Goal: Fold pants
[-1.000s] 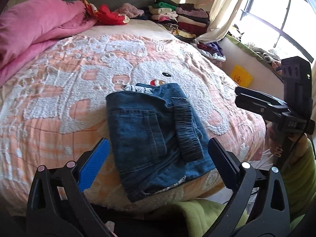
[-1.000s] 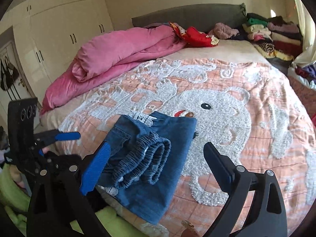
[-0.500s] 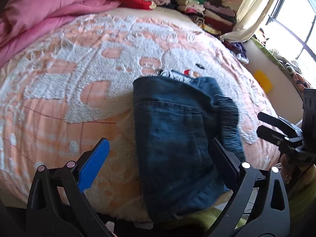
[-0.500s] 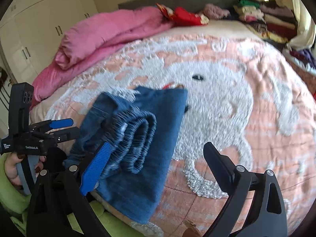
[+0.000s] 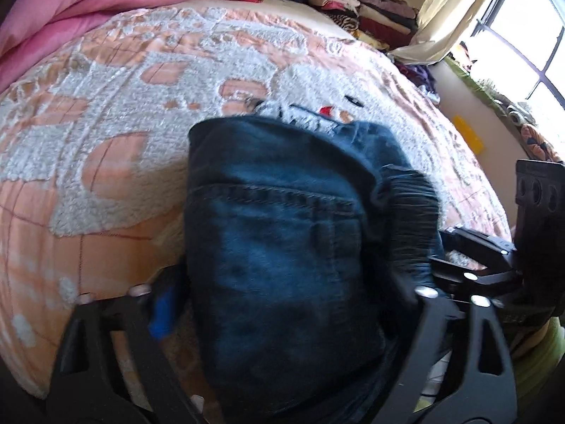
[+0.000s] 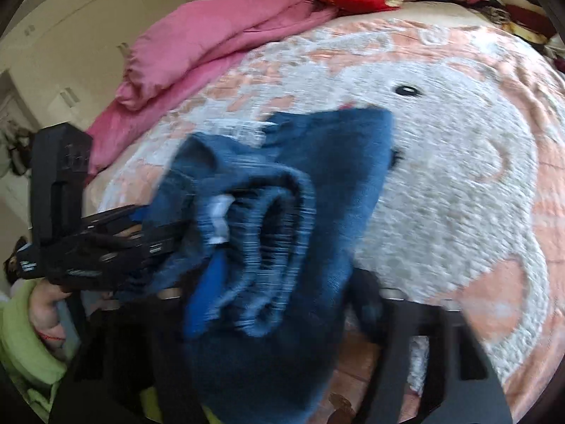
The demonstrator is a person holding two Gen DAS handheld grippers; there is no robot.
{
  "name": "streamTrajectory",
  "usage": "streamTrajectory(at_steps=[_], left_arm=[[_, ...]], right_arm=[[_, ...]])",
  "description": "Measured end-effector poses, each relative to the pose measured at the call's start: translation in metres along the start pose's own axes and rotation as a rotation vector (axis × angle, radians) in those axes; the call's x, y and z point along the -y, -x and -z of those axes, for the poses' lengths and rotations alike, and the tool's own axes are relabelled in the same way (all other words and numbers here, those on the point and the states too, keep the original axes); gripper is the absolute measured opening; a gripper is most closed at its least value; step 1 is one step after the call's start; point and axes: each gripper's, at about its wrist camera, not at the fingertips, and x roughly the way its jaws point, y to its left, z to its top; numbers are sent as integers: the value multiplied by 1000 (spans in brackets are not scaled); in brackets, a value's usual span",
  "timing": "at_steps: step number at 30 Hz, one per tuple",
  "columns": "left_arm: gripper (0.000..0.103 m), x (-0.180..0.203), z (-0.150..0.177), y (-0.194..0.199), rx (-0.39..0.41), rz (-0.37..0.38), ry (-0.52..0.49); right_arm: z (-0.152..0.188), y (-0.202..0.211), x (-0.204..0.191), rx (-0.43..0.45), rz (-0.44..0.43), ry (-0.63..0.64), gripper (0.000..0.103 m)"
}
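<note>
Pants [image 5: 282,247], folded into a thick bundle, lie at the near bed [image 5: 106,106] edge; left gripper [image 5: 293,304] and right gripper [image 6: 282,282] straddle them, jaws wide, pinching nothing clearly; blurred. Risk: closing on top layers only could unroll the waistband or drag everything off.

Pants [image 5: 282,240], pink quilt [image 5: 70,7] on bed [image 5: 88,123]

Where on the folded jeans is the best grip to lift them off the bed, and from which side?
Probably the folded jeans at their near end, which overhangs the bedspread edge. Come from the bed's near edge with one finger above and one below; the rolled elastic waistband there gathers the layers into one thick bundle.
</note>
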Motion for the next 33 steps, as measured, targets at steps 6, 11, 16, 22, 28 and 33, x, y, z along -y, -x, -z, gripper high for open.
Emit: streamTrajectory(at_steps=[6,11,16,22,28,33], left_arm=[[49,9,-9,16,29,36,-18],[48,12,-30,28,72,51,-27],[48,6,-57,24,99,38,-19],[48,-1,-78,10,94,7,-21],[48,-6,-84,-2,85,-6,-22],[59,-5,-79,-10,63,-43,-43]], right_arm=[[-10,15,-19,50,8,70,35],[-33,25,-26,101,24,121,35],[-62,24,-22,137,36,146,35],[-86,8,-13,136,61,149,35],[-93,-5,-4,122,73,127,35],[-86,-14,9,87,107,90,38]])
